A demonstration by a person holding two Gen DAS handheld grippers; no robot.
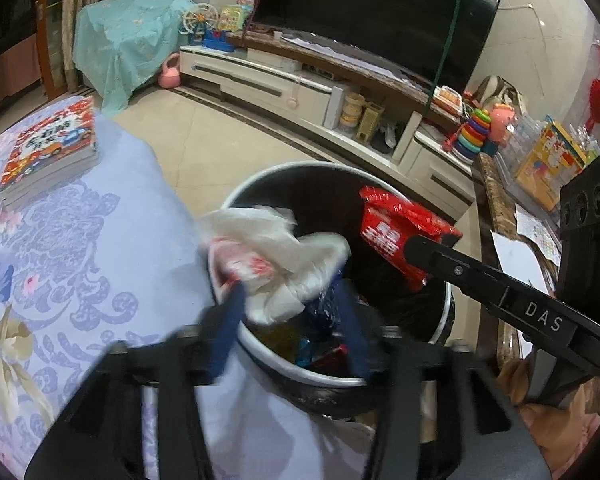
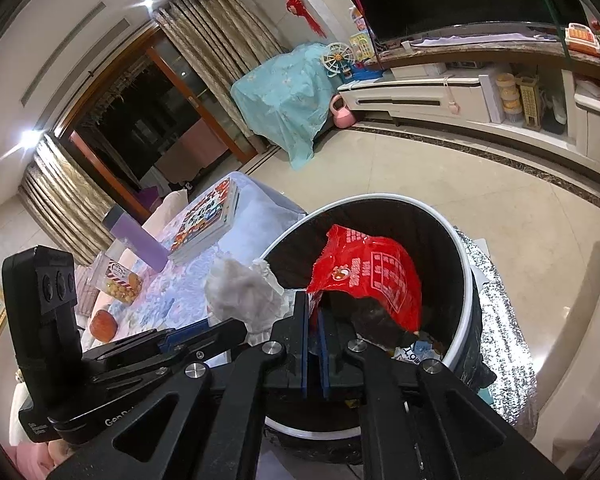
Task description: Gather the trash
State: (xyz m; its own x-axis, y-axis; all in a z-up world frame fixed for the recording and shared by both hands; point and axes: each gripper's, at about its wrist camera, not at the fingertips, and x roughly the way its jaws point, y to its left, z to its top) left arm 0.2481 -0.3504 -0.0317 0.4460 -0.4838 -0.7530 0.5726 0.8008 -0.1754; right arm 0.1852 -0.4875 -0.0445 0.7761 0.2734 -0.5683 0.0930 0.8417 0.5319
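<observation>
A round bin (image 1: 300, 166) with a white rim and a black liner stands beside the table and holds several wrappers. My left gripper (image 1: 290, 292) hangs over its near left rim, its blue fingers blurred and wide apart. A crumpled white tissue wad (image 1: 276, 252) sits loosely between their tips. From the right, my right gripper (image 1: 414, 246) reaches over the bin. In the right wrist view this right gripper (image 2: 312, 304) is nearly closed, pinching the edge of a red snack wrapper (image 2: 372, 276) above the bin (image 2: 380, 197). The tissue wad (image 2: 244, 292) and left gripper (image 2: 236, 326) show at its left.
A table with a floral cloth (image 1: 80, 260) lies left of the bin, bearing a stack of books (image 1: 52, 148), a purple bottle (image 2: 136, 236), a snack jar (image 2: 120, 276) and an orange fruit (image 2: 104, 326). A TV stand (image 1: 280, 80) lines the far wall. A silvery mat (image 2: 504, 320) flanks the bin.
</observation>
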